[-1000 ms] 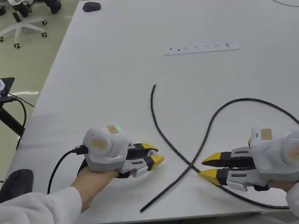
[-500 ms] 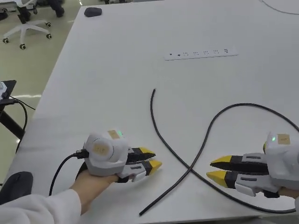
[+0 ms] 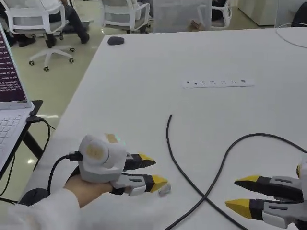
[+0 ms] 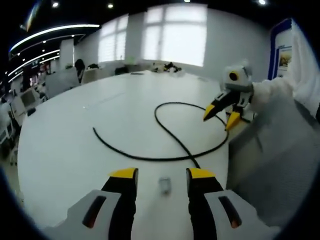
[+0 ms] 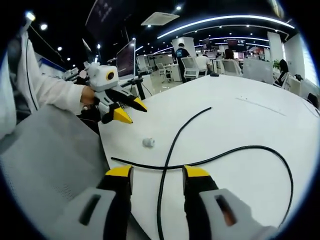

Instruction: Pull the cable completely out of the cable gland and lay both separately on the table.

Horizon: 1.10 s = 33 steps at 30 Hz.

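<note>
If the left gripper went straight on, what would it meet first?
Probably the cable gland, on the table just ahead of the left gripper between its open jaws; the cable lies beyond.

This is an open-plan office. Swivel chairs on castors [image 3: 36, 21] stand beyond a long white table [image 3: 144, 72] that bears a power strip [image 3: 218, 83] and a mouse [image 3: 115, 40], with an open laptop [image 3: 9, 81] beside it. Farther back, desks with monitors [image 5: 125, 60] sit under long ceiling strip lights [image 5: 220, 22].
</note>
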Tool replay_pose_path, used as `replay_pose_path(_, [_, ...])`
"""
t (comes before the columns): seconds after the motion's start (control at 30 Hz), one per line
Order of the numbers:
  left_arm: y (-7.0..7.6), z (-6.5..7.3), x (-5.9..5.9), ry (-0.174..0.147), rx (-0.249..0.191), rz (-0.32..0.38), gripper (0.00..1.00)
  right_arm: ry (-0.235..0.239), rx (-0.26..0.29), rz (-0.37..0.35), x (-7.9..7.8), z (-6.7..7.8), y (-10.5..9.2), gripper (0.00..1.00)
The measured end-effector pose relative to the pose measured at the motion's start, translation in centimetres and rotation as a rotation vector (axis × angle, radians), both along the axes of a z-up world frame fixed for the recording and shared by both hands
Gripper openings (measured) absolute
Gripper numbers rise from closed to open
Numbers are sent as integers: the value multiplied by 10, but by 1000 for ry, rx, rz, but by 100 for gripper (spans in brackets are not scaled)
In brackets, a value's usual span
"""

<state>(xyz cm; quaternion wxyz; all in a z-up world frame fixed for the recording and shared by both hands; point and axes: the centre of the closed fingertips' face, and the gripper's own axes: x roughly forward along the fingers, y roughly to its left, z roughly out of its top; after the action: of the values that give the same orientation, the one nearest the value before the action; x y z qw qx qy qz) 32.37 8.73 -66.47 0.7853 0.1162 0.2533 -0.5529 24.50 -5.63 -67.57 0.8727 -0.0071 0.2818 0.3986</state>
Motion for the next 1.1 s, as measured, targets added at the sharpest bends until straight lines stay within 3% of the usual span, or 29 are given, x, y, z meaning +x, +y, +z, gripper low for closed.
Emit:
replay_pose_path(0.07, [12,15,-4,17,-4,22,49,18,-5,-14,-5,6,-5,46])
replay_pose_path(0.2, [36,52,-21,72,-80,99,72,43,-23,-47,-16,16,-18,64])
replay_pose_path(0.3, [53,71,-29,30,-96,126,73,60,-23,-97,-23,23,-29,71])
replay_pose_path(0.4, [71,80,-42,66,-68,181,76,95,2,-188,-29,28,-42,72])
replay_pose_path(0.43, [76,82,-49,81,-58,198,78,86,11,-221,-30,33,-48,73])
replay_pose_path(0.47, [78,84,-53,75,-53,200,81,84,22,-245,-32,36,-51,75])
replay_pose_path(0.53, [84,84,-59,64,-30,227,82,93,37,-286,-38,42,-57,79])
replay_pose_path(0.6, [90,81,-62,76,-11,263,82,111,40,-305,-47,44,-62,79])
replay_pose_path(0.8, [91,59,-71,161,31,281,80,183,-17,-356,-68,27,-81,81])
replay_pose_path(1.1, [76,51,-82,163,84,218,80,215,2,-379,-80,20,-82,79])
